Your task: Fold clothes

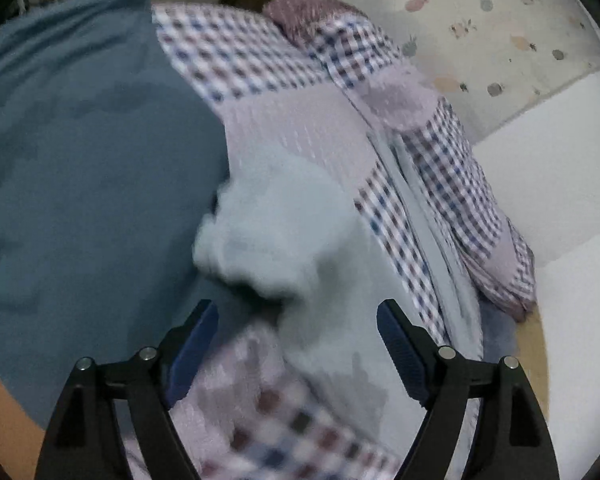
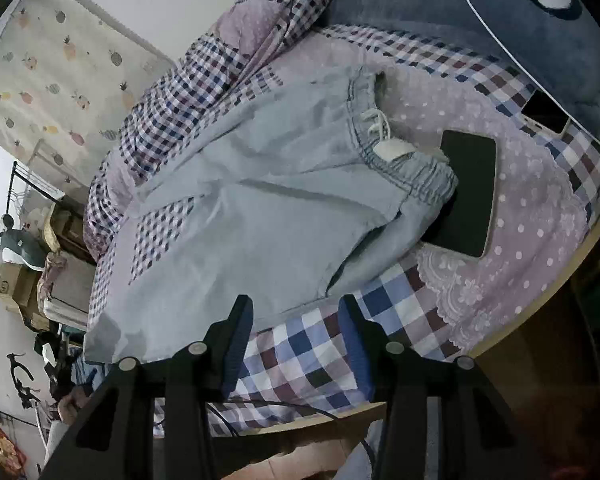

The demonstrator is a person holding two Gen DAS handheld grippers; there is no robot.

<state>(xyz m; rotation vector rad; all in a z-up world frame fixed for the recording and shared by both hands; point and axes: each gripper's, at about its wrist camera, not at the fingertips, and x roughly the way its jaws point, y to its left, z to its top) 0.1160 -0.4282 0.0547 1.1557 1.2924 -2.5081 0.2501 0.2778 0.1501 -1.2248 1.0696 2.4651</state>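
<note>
Both tongs — left [image 1: 298, 350], right [image 2: 296, 340] — gape empty over pale trousers [image 2: 260, 208]

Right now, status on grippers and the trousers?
Left gripper open, empty; right gripper open, empty. Light-blue trousers on bed, part-folded. Dark tablet under waistband, in the way.

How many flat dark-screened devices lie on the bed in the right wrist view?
2. A tablet lies beside the light blue trousers' waistband, partly under it; a smaller device lies further back by the dark plush pillow. Others may be hidden under fabric.
</note>
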